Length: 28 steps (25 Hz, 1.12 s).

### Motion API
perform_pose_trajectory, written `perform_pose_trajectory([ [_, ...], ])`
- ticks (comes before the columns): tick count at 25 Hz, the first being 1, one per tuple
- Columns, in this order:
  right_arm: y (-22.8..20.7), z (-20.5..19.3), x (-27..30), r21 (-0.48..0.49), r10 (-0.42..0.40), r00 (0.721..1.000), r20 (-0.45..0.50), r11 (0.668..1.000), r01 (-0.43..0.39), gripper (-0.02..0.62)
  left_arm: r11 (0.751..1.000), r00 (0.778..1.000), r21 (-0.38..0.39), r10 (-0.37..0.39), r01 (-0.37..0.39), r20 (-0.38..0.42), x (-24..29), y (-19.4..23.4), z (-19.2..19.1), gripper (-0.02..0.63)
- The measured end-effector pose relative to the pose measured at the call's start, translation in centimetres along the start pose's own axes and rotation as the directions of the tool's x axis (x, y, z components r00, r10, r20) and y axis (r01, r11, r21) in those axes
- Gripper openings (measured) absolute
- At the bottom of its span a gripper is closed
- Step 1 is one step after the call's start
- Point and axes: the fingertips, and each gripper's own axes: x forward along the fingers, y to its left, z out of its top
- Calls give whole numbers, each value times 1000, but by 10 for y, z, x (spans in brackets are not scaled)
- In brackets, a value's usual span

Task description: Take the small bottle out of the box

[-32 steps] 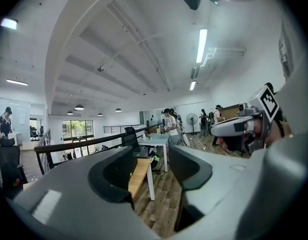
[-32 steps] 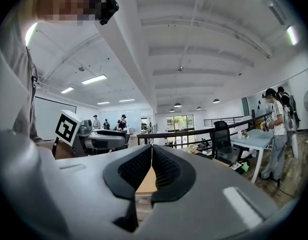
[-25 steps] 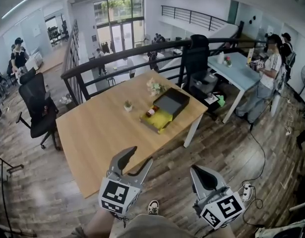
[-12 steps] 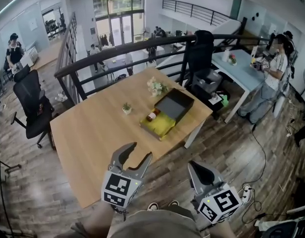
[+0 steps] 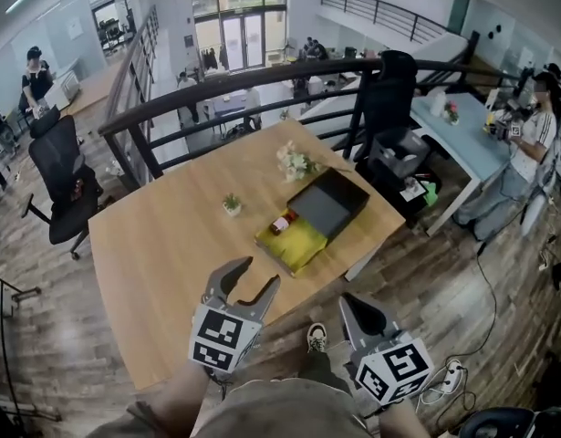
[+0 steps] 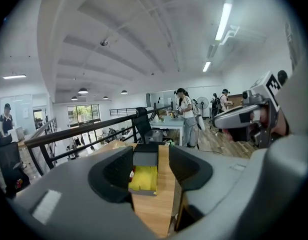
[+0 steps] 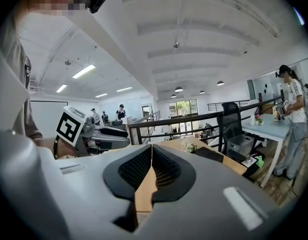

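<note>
An open box (image 5: 296,245) with a yellow lining lies on the wooden table (image 5: 171,245), its dark lid (image 5: 327,204) lying next to it. The small brown bottle (image 5: 280,223) with a red cap lies at the box's far left edge. My left gripper (image 5: 254,276) is open and empty over the table's near edge, well short of the box. Through its jaws in the left gripper view I see the box (image 6: 142,179) and the bottle (image 6: 131,174). My right gripper (image 5: 350,305) is shut and empty, off the table's near side.
A small potted plant (image 5: 231,205) and a bunch of pale flowers (image 5: 296,162) stand on the table beyond the box. A black railing (image 5: 262,85) runs behind the table. Office chairs (image 5: 66,176), a light blue desk (image 5: 462,135) and several people are further off.
The table and box have come closer and shifted slightly in the head view. Both grippers keep the same jaw state and sit a little nearer the table edge.
</note>
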Motion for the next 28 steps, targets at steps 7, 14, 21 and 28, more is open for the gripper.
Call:
perform_pose_trajectory([
  [7,-64,18,63,1,111,993,-46,994,-111,12,998,997,2,60,-60,-52,75,15,26,225],
  [14,-130,20,115,-8,202,973,-107,979,-204,12,988,982,-23,149,-153,-117,138,39,27,225],
  [21,-172,16,160,-26,276,949,-153,959,-284,12,972,959,-43,222,-233,-177,177,56,12,227],
  [28,-179,11,190,-18,326,927,-185,942,-335,14,960,940,-69,250,-273,-233,187,69,-6,227],
])
